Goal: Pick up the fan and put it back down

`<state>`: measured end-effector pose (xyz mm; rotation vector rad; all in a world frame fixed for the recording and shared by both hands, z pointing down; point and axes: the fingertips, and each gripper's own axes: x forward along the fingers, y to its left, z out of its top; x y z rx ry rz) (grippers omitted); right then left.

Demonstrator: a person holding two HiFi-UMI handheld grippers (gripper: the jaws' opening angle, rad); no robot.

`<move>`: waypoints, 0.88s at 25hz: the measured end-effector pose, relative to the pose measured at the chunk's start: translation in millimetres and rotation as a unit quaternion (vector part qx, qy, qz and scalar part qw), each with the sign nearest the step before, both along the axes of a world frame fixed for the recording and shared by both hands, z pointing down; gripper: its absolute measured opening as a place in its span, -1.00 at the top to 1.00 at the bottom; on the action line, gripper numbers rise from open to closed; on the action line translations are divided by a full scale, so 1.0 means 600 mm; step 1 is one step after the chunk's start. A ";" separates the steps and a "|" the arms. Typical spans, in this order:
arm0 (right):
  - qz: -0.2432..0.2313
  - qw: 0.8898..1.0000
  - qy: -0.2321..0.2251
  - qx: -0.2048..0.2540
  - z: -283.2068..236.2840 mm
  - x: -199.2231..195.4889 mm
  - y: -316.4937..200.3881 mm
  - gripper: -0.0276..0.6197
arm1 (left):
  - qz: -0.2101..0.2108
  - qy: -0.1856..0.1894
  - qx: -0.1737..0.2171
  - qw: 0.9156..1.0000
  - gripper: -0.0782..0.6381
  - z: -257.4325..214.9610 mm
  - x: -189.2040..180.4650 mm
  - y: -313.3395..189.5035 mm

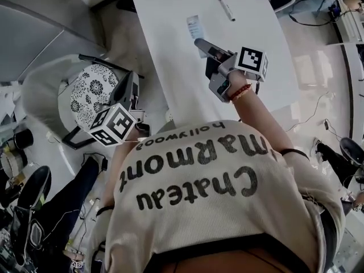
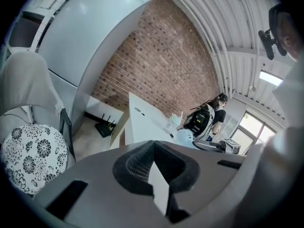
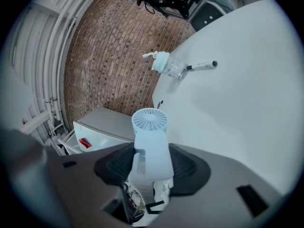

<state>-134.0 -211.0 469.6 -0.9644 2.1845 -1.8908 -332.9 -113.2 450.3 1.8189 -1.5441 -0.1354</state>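
Right claw (image 3: pixel 151 164) clamps the fan (image 3: pixel 150 121) by its handle, head pointing forward | left claw (image 2: pixel 154 170) closed, empty, kept aside | surface (image 3: pixel 237 99) under the fan, which we judge lifted, set-down pending | chair (image 2: pixel 28 160) beside left claw | marker (image 3: pixel 202 66) well clear.

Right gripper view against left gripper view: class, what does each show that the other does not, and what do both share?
Only the right gripper view shows the right gripper from behind its jaws, closed on the handle of the fan. Only the left gripper view shows a floral cushion on a chair and a person carrying a backpack. Both show the brick wall and the white table.
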 end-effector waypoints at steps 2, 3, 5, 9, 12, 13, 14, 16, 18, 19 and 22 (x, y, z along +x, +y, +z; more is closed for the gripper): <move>0.005 1.000 0.001 -0.005 0.008 0.004 -0.001 0.23 | 0.005 0.000 -0.004 1.000 0.78 0.003 0.002 -0.003; 0.007 1.000 0.004 -0.009 0.012 0.006 -0.001 0.23 | 0.006 0.000 -0.008 1.000 0.78 0.004 0.001 -0.004; 0.008 1.000 0.011 -0.017 0.021 0.009 0.000 0.23 | 0.008 0.001 -0.015 1.000 0.78 0.007 0.000 -0.004; 0.009 0.999 0.026 -0.028 0.041 0.015 0.002 0.23 | 0.009 0.002 -0.021 1.000 0.78 0.013 0.003 -0.003; 0.012 0.999 0.034 -0.036 0.053 0.020 0.002 0.23 | 0.011 0.004 -0.025 1.000 0.78 0.016 0.005 -0.001; 0.013 0.999 0.036 -0.037 0.056 0.021 0.001 0.23 | 0.011 0.004 -0.025 1.000 0.78 0.017 0.004 -0.001; 0.013 0.998 0.039 -0.039 0.059 0.022 0.001 0.23 | 0.010 0.005 -0.025 1.000 0.78 0.017 0.003 -0.001; 0.014 0.998 0.045 -0.041 0.065 0.024 -0.001 0.23 | 0.009 0.005 -0.027 1.000 0.78 0.019 0.001 0.001; 0.013 0.997 0.055 -0.043 0.074 0.027 -0.001 0.23 | 0.009 0.005 -0.029 1.000 0.78 0.022 0.001 0.003; 0.013 0.997 0.060 -0.043 0.078 0.029 -0.001 0.23 | 0.010 0.006 -0.030 0.999 0.78 0.025 0.002 0.004; 0.012 0.996 0.074 -0.041 0.088 0.034 -0.002 0.23 | 0.007 0.009 -0.033 0.999 0.78 0.032 0.001 0.006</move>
